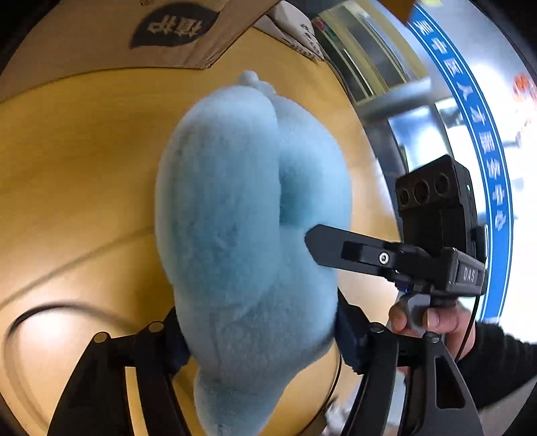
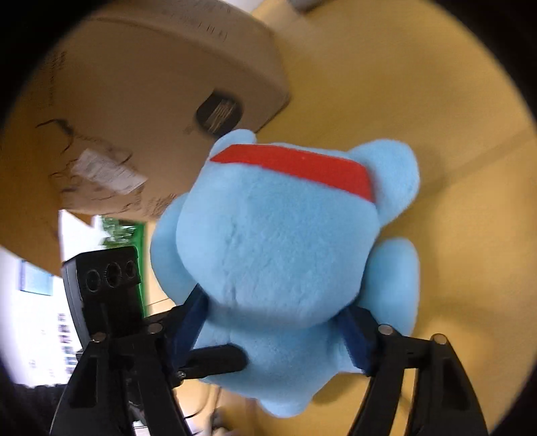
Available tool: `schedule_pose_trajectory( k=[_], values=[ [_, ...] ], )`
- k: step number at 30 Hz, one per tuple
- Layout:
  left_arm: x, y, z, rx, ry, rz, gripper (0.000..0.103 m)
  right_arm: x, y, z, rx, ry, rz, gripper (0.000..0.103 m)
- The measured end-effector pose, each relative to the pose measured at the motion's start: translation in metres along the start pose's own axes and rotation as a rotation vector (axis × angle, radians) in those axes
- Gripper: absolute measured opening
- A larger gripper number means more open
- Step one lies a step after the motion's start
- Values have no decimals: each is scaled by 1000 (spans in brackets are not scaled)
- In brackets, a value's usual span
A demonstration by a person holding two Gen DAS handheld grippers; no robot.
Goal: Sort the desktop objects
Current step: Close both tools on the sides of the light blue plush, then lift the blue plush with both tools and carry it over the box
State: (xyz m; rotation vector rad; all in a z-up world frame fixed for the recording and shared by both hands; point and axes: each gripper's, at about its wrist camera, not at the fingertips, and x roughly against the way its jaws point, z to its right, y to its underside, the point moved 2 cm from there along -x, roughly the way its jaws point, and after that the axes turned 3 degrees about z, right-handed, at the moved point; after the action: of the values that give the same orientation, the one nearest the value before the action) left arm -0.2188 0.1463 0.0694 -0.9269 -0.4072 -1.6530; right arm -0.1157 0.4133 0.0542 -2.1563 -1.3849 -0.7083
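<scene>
Yellow wooden desktop [image 1: 84, 161]; brown cardboard box [image 2: 141, 110] at its far side; glass wall with blue lettered band [image 1: 483, 141], brightly daylit.

Beneath my tongs lies the yellow wooden desktop [image 1: 84, 161], smooth and glossy. At its far edge I see a large brown cardboard box [image 2: 141, 110] bearing a dark round printed logo [image 1: 174, 25] and a torn white paper label [image 2: 107, 171]. A thin black cable [image 1: 43, 310] curves across the desktop surface. Off the desk's edge runs a blue banner with white characters [image 1: 483, 141].
</scene>
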Motion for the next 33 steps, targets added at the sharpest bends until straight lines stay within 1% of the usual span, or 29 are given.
schedule_pose_trajectory(
  k=[2,4,6,9,12,13,15,17,18,19,20,21,23,25,26,27,28,30,32,33],
  values=[
    [23,23,9,-32,-27,-4,71,2,26,-22,13,-46,-4,72],
    [59,47,24,-67,-54,10,71,7,50,-54,35,-95,3,72],
    [97,62,46,-116,-83,39,71,23,67,-88,68,-120,22,71],
    [161,56,83,-196,-82,142,71,65,75,-154,157,-145,101,70],
    [225,50,121,-277,-79,247,71,110,61,-242,323,-153,227,70],
    [252,40,136,-315,-77,309,71,120,51,-268,377,-154,262,70],
    [286,20,151,-350,-83,397,72,140,31,-321,484,-156,331,70],
    [318,-5,162,-377,-103,483,72,144,1,-359,556,-151,359,70],
    [329,-23,160,-363,-118,516,73,143,-16,-376,586,-148,366,70],
    [334,-41,153,-323,-135,522,74,138,-35,-389,602,-139,353,70],
    [335,-57,145,-276,-142,516,74,128,-55,-399,606,-125,322,70],
    [336,-79,131,-199,-144,499,74,114,-78,-407,596,-112,274,70],
    [337,-109,105,-78,-163,449,74,76,-127,-420,554,-87,154,70],
    [332,-142,86,-19,-221,394,74,30,-181,-428,492,-56,16,70],
    [326,-164,72,12,-247,354,74,15,-197,-429,467,-45,-25,70],
    [322,-177,63,40,-249,327,74,-1,-213,-430,453,-27,-62,69],
    [316,-197,48,89,-232,291,74,-17,-232,-431,437,0,-94,69],
    [309,-225,31,137,-220,249,74,-40,-264,-435,413,43,-121,69],
    [302,-258,22,145,-242,215,74,-58,-298,-437,395,76,-129,69],
    [297,-268,20,152,-245,205,74,-64,-310,-437,389,87,-128,69]
  ],
)
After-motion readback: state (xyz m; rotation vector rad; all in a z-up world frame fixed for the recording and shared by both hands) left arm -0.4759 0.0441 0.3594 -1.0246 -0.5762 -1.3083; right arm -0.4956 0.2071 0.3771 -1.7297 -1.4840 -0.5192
